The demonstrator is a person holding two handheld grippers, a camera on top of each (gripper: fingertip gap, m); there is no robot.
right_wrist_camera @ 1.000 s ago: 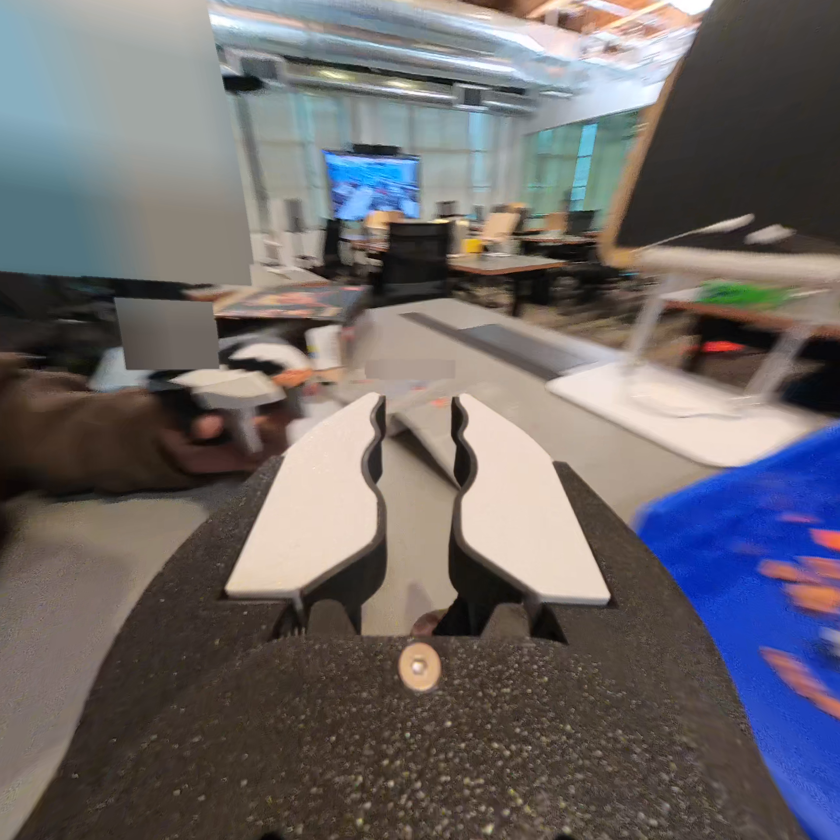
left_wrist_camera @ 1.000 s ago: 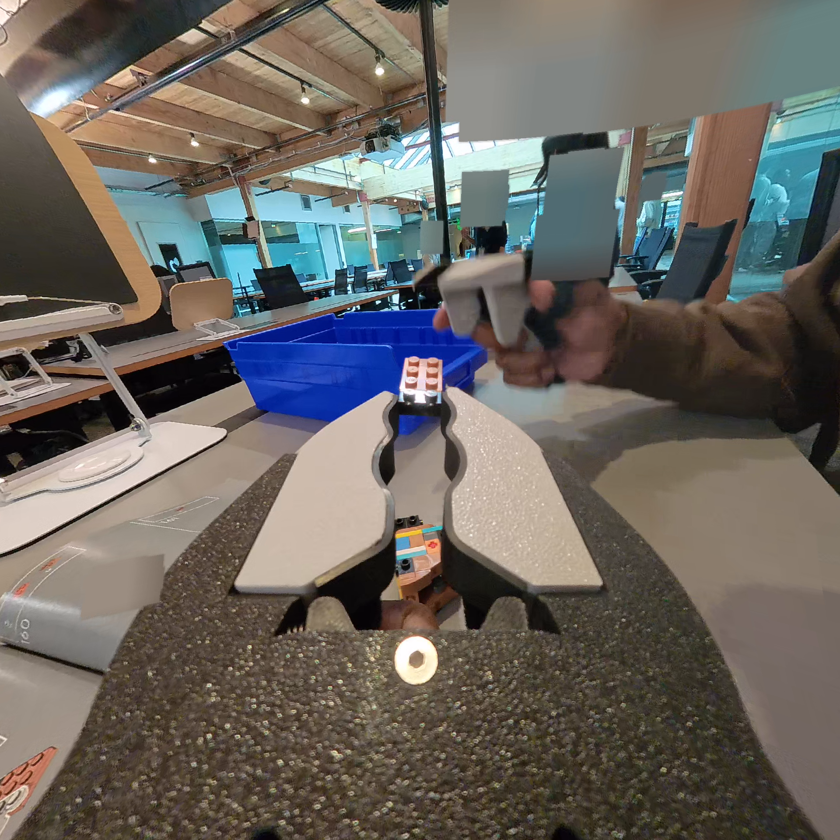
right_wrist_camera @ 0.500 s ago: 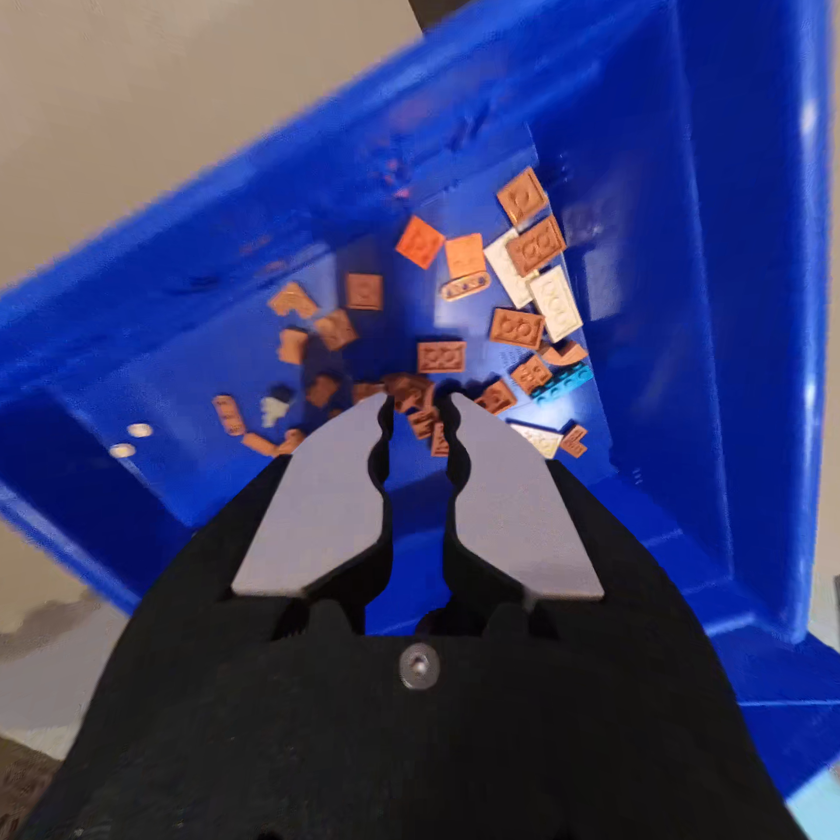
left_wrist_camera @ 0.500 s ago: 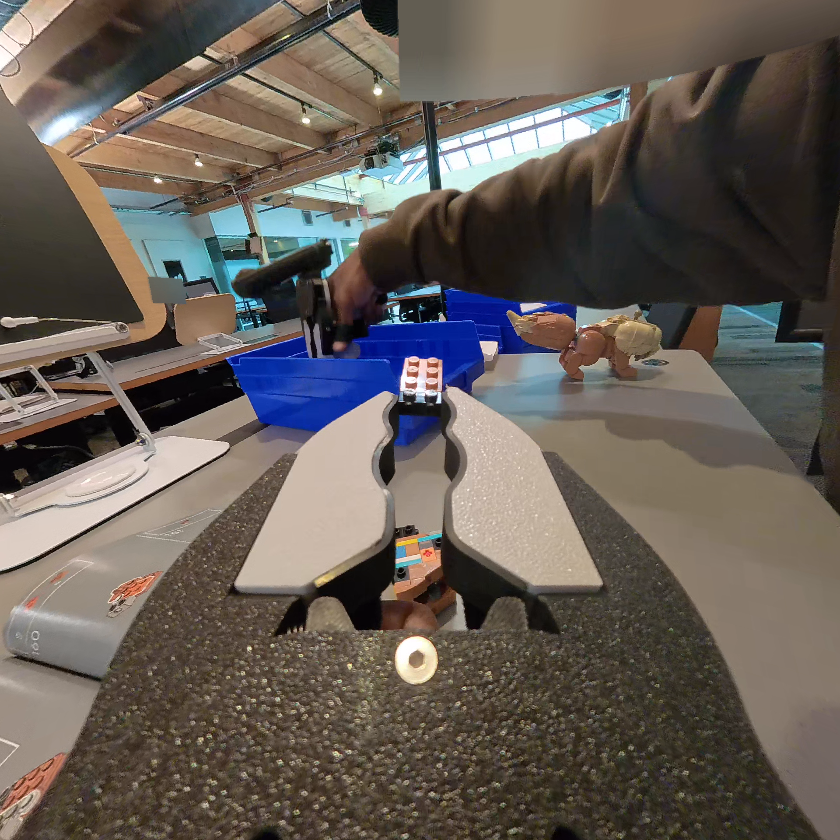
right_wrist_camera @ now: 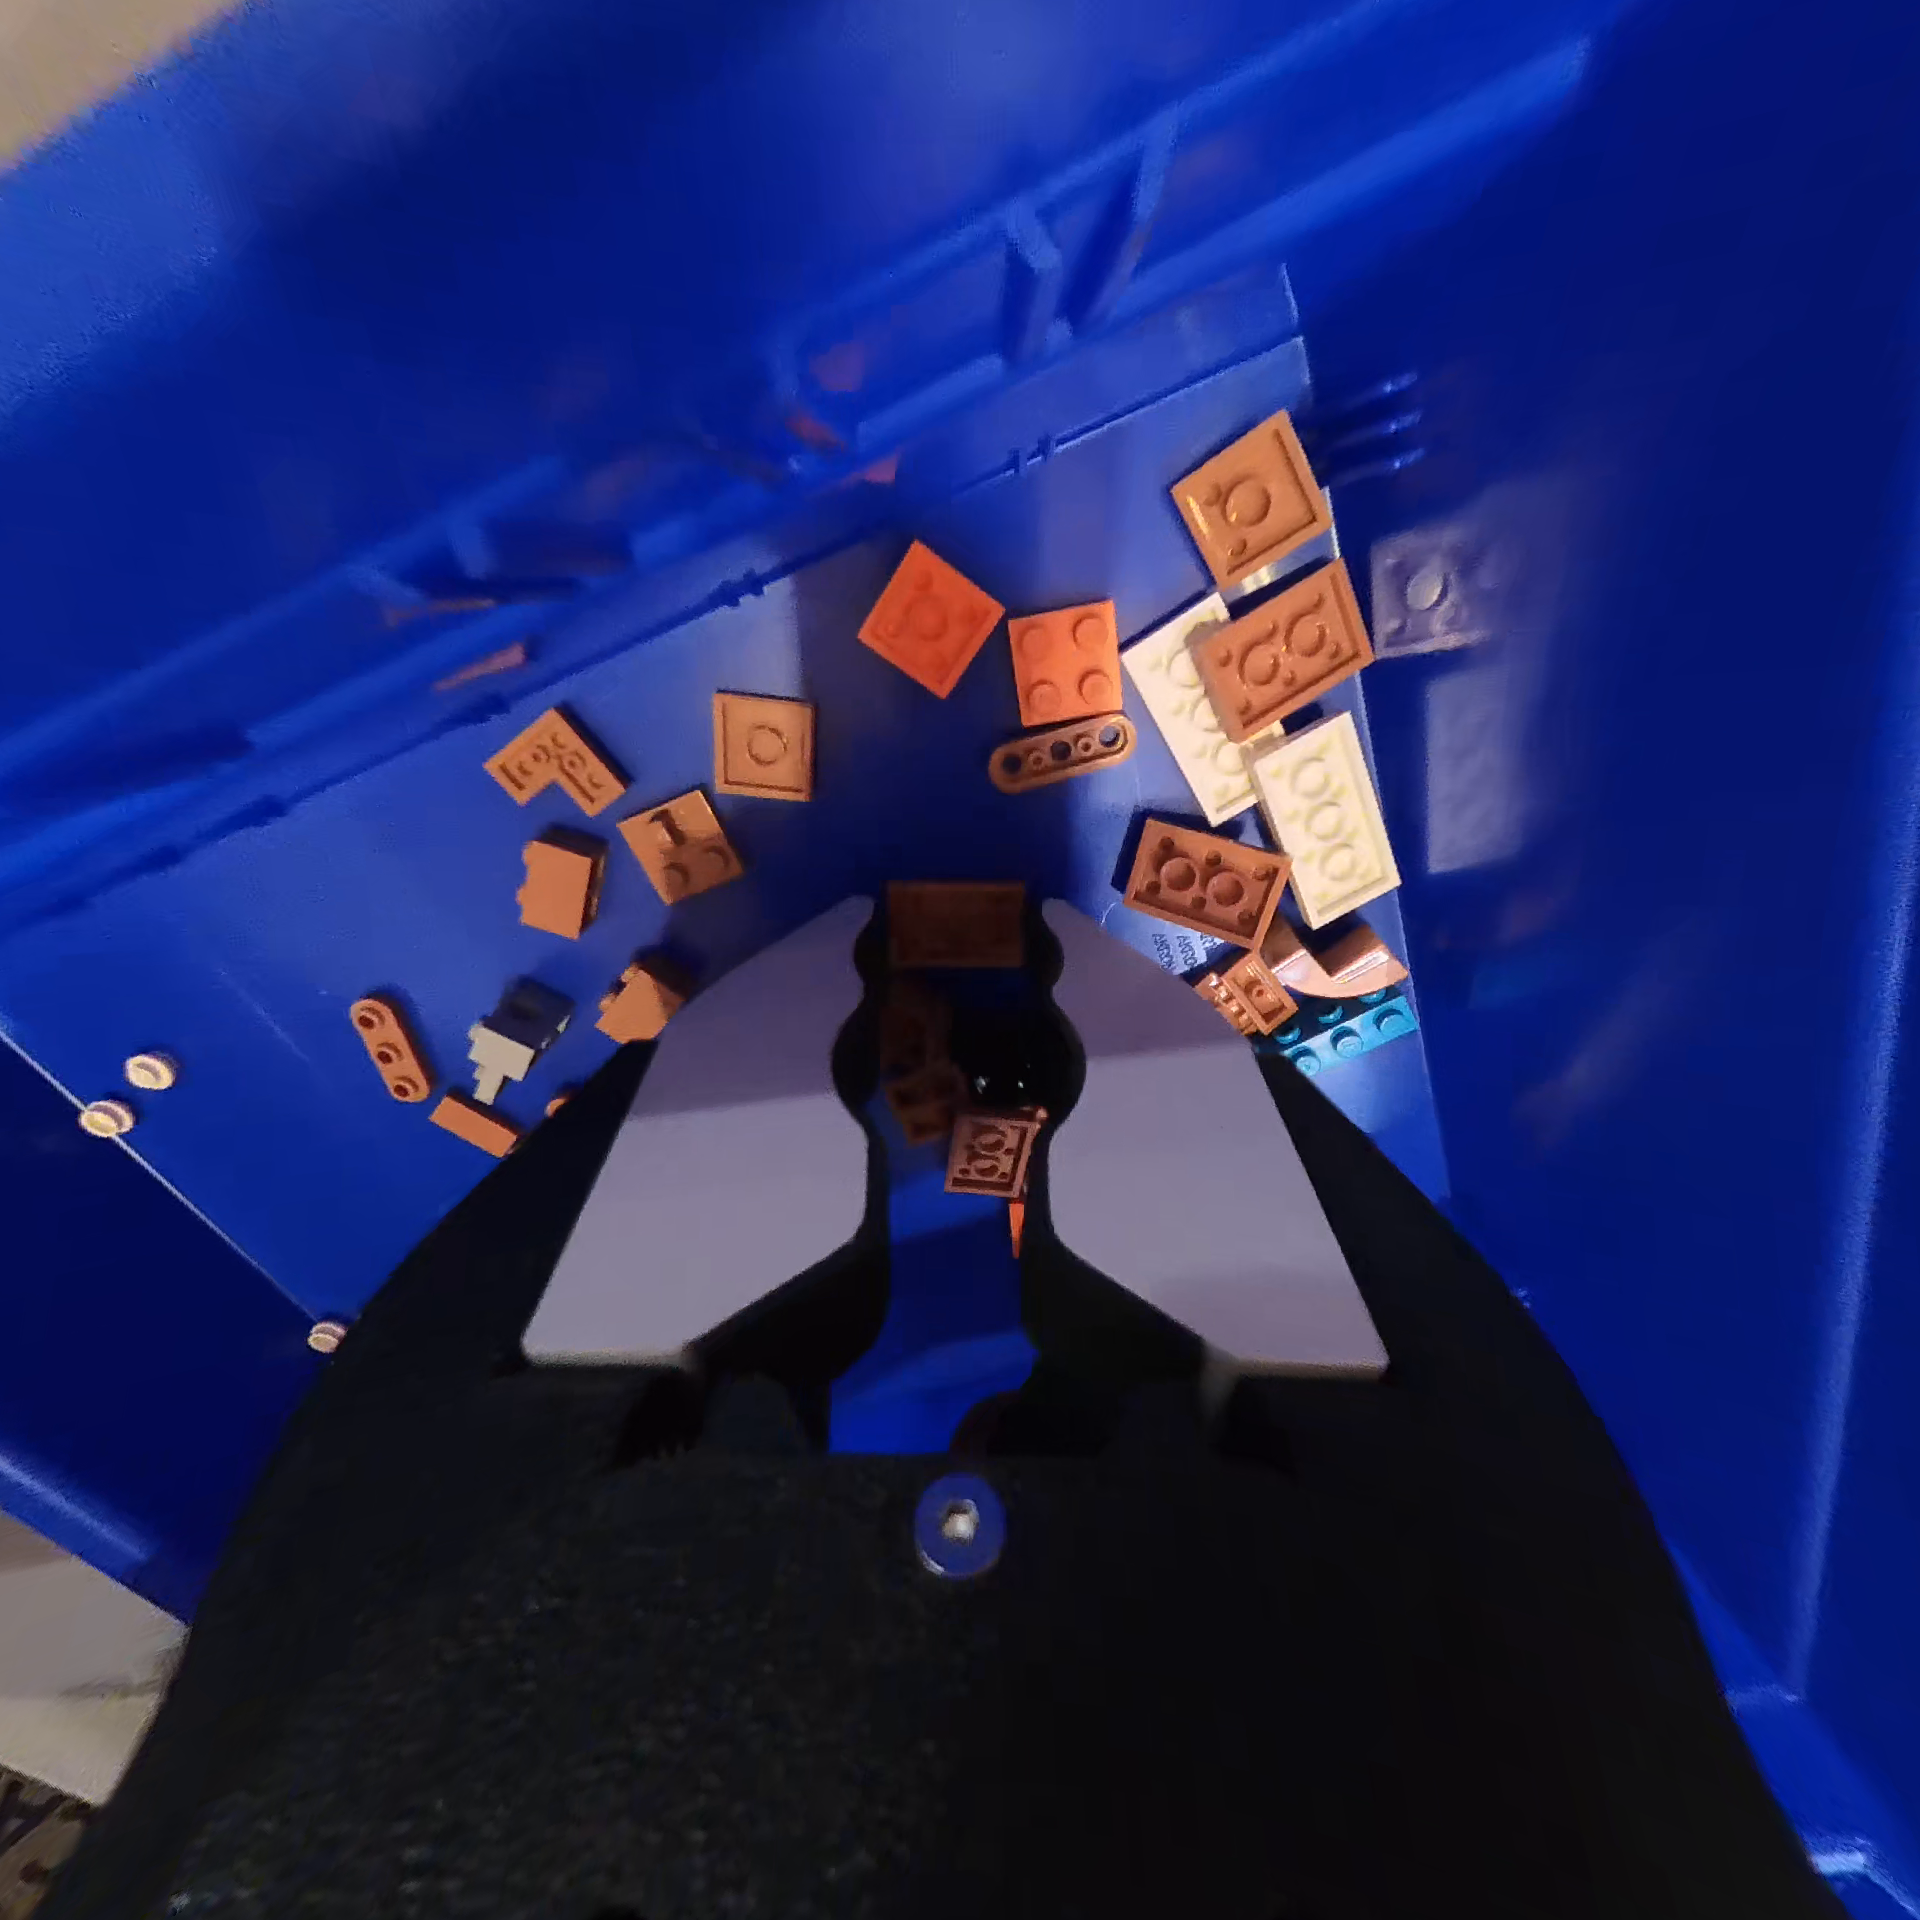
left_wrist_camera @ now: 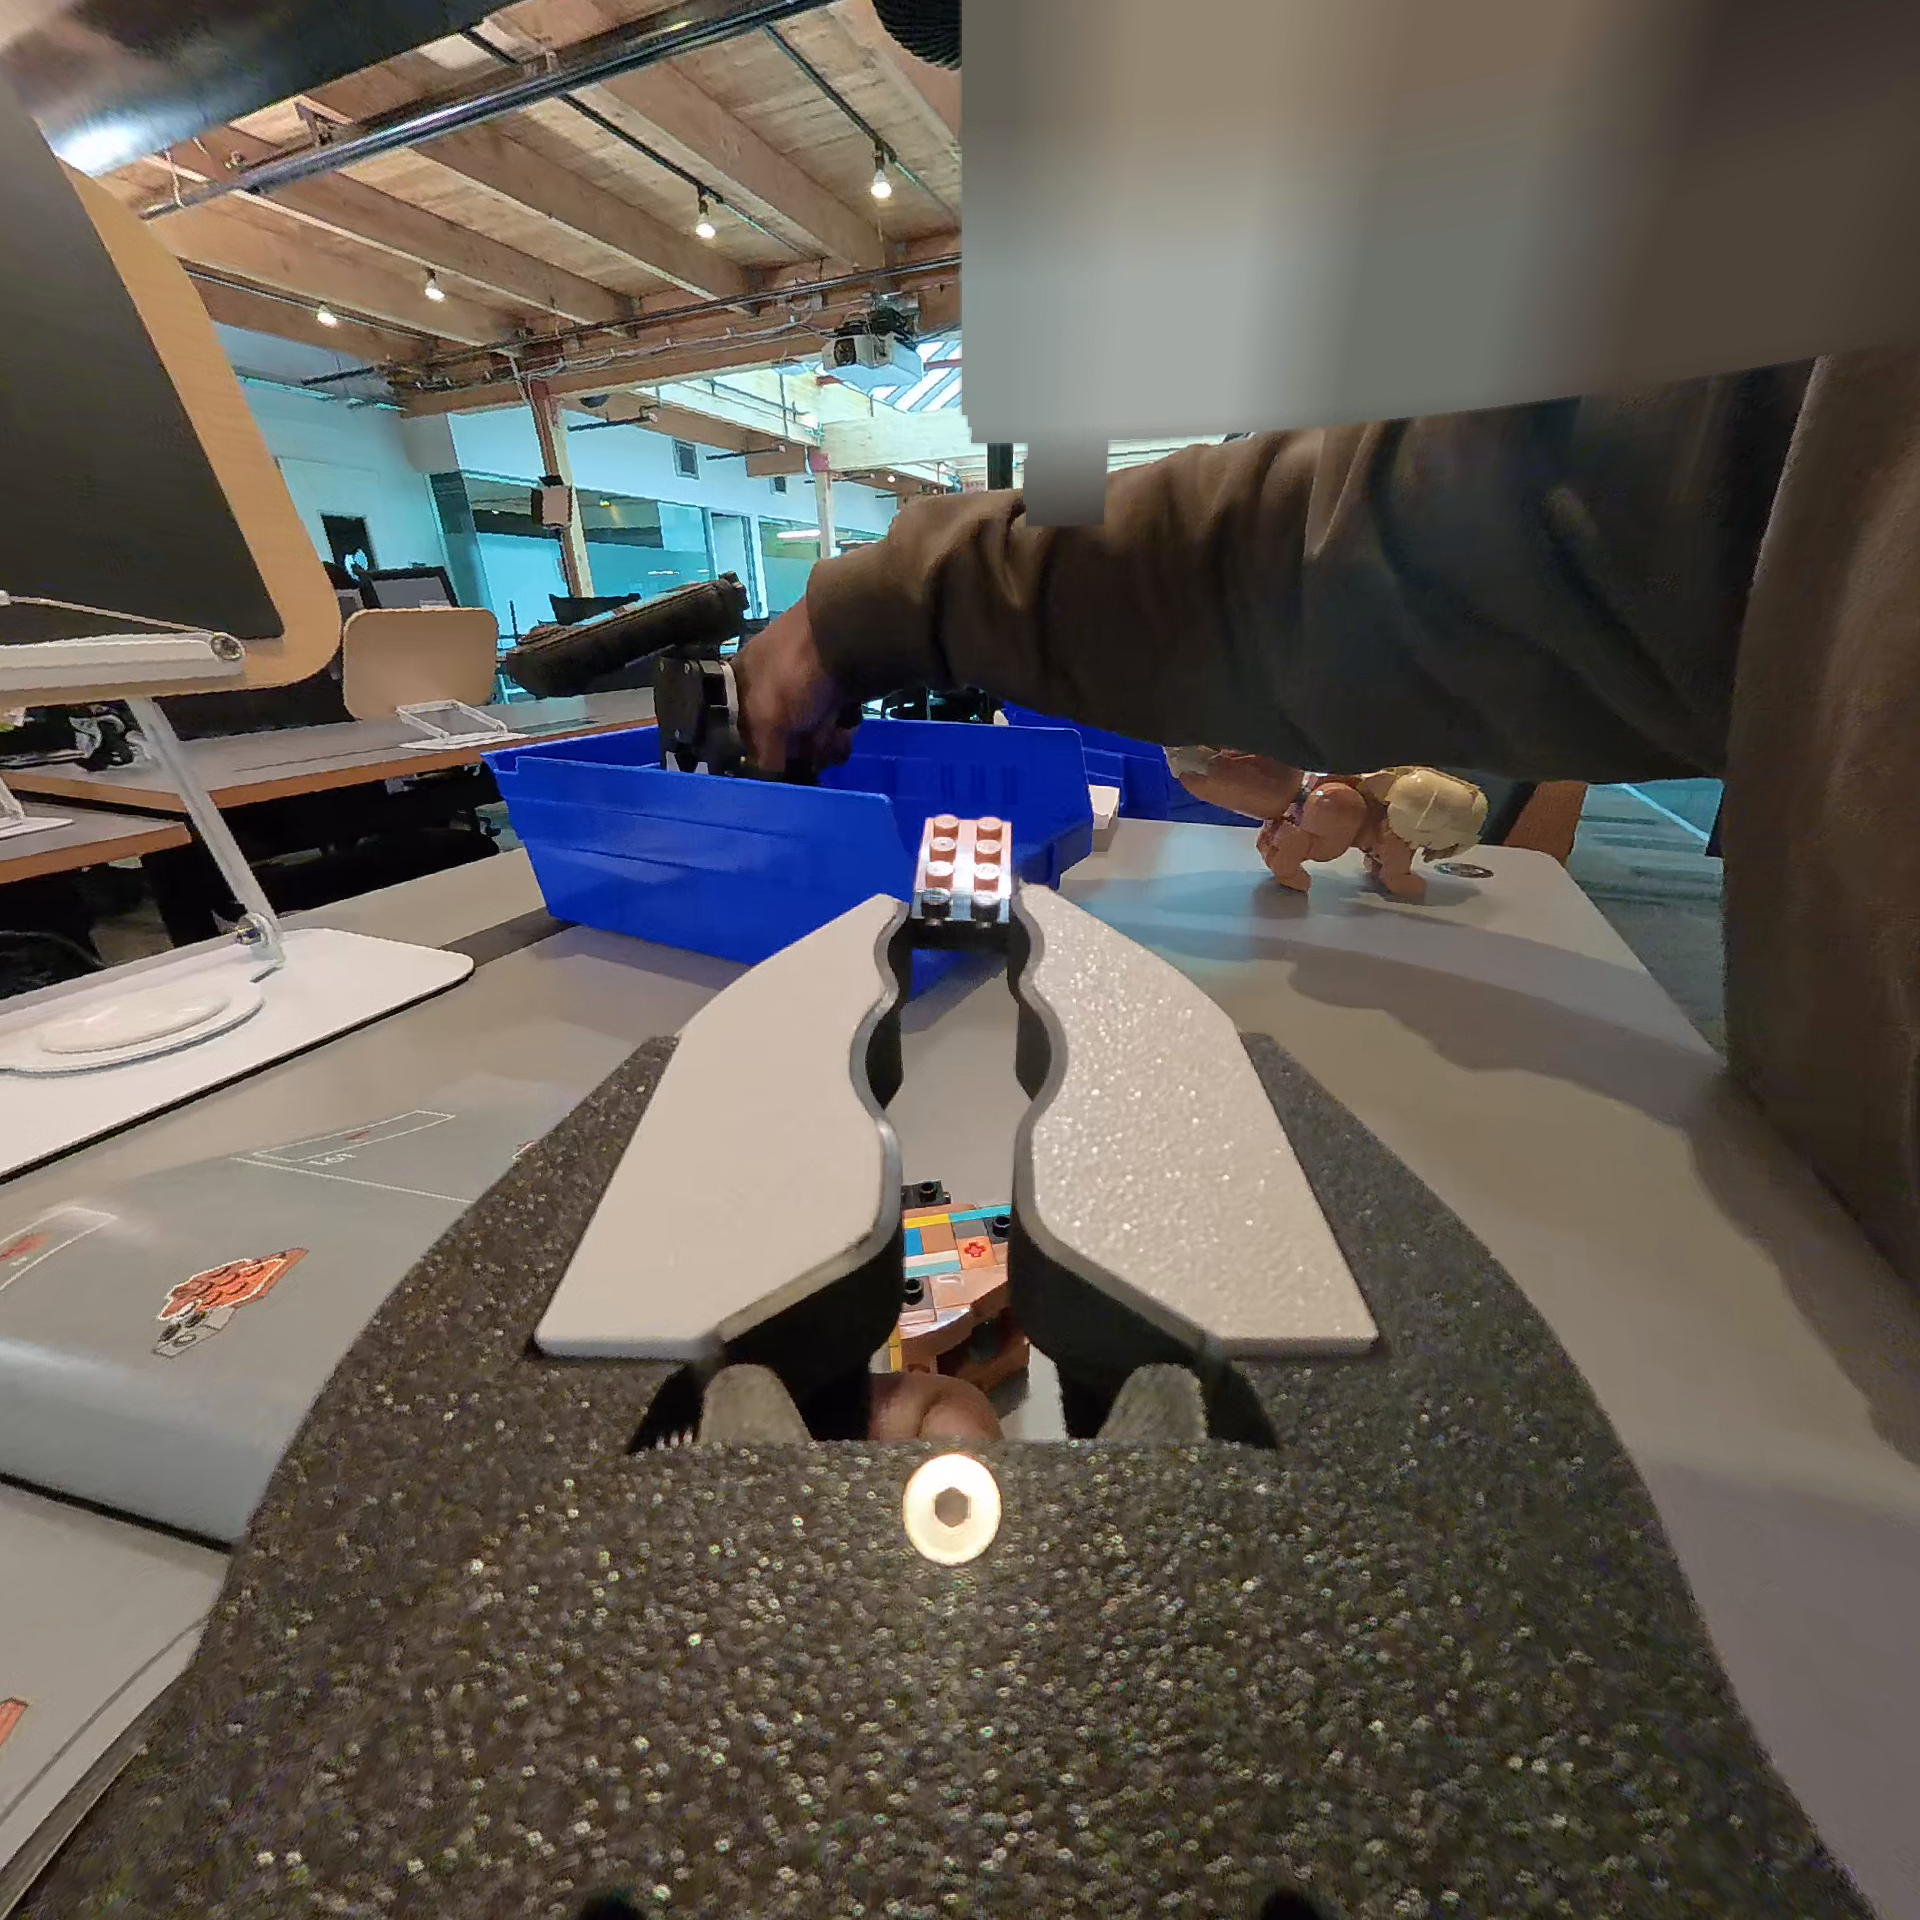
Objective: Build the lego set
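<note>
Our left gripper (left_wrist_camera: 961,914) pinches the small brick assembly (left_wrist_camera: 966,868) in narrow jaws, ready for mating. Our right gripper (right_wrist_camera: 956,920), inside the blue bin (right_wrist_camera: 1662,935), closes its jaws around a brown plate (right_wrist_camera: 956,920) at 12 o'clock among loose pieces; whether it is gripped, we cannot tell.

Grey-fingered black hand-held gripper (left_wrist_camera: 961,914); seemingly brown sleeve (left_wrist_camera: 1299,592).

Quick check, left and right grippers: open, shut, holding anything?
Left gripper: shut on a brown brick.
Right gripper: down in the blue bin, closed on a brown plate.
</note>
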